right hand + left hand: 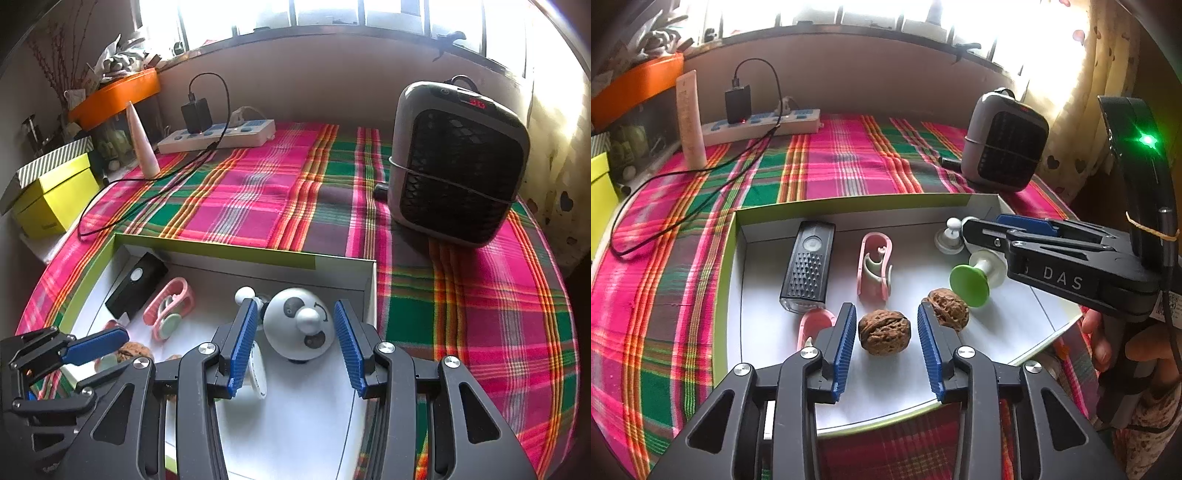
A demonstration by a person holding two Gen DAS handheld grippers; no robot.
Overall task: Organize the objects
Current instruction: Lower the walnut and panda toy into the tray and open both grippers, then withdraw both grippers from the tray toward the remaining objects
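Note:
A white tray [849, 206] with a green rim lies on the plaid cloth. My left gripper [885, 308] is open around a brown walnut [884, 332] resting on the tray floor, with thin gaps at both blue pads. A second walnut [947, 308] lies just right of it, beside a green-and-white suction piece [969, 282]. My right gripper [295, 303] is open around a white panda-face ball [299, 325] that sits on the tray [221, 251]. A slim gap shows at its left pad. In the left wrist view that ball is hidden behind the right gripper's finger [986, 236].
Also in the tray are a black bike light [809, 266], two pink clips [873, 266] and a small white knob [949, 236]. A grey heater [458, 162] stands back right, a power strip [218, 138] with a trailing cable back left, and a yellow box [55, 199] far left.

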